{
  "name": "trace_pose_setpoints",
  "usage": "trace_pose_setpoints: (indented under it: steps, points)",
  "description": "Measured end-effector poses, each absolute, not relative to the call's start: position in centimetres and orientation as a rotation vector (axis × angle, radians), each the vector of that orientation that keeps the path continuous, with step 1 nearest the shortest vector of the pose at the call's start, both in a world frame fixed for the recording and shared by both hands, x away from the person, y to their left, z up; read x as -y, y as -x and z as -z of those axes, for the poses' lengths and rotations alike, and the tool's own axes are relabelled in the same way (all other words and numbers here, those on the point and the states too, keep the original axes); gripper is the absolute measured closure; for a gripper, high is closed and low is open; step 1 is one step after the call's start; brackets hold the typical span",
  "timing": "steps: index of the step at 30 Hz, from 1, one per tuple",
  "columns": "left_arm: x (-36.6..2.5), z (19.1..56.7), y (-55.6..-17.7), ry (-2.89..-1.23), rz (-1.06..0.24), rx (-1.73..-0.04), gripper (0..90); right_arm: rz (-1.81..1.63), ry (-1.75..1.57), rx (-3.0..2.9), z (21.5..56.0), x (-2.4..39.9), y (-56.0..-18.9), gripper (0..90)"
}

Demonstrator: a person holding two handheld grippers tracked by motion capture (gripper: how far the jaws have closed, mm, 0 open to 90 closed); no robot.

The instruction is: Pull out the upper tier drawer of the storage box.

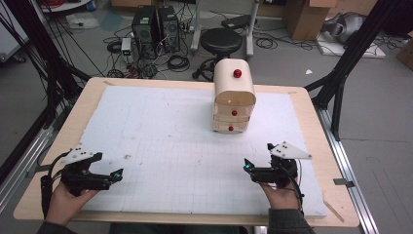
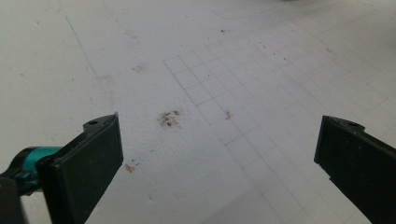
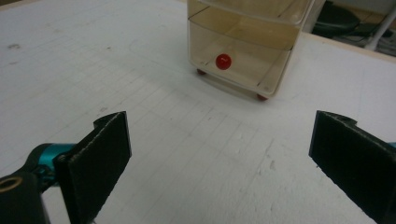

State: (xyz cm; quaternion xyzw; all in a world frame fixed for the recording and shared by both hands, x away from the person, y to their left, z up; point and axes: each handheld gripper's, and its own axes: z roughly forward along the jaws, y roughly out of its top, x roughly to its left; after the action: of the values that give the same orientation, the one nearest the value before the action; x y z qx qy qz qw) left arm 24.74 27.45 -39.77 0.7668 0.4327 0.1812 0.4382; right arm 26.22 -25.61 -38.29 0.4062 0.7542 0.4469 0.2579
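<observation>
Both grippers rest near the table's front edge, jaws spread wide and holding nothing. The small drawer chest [image 3: 245, 44] stands well ahead of the right gripper [image 3: 219, 154], slightly right of centre between its jaws. The bottom drawer's red knob [image 3: 223, 61] looks like the target — line it up midway between the jaws before closing. The left gripper [image 2: 217, 158] faces bare white mat [image 2: 187, 56] — the chest looks shut, though glare makes this uncertain

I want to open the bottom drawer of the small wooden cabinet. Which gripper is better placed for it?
Probably the right gripper: open, it faces the small wooden drawer cabinet and its red bottom knob. The left gripper sits at the far side, over bare white board.
</observation>
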Motion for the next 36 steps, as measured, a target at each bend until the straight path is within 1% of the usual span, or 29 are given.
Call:
trace_pose_setpoints:
  steps: [21, 36]
  points:
    - [-27.6, 39.9, -24.9, -1.905, -0.453, -1.078, 1.7, -1.145, -1.117, -1.897, 37.3, 21.3, -28.3, 4.8]
    - [-27.8, 40.0, -24.9, -1.903, -0.456, -1.085, 1.7, -1.216, -1.085, -1.79, 36.2, 18.4, -30.7, 4.8]
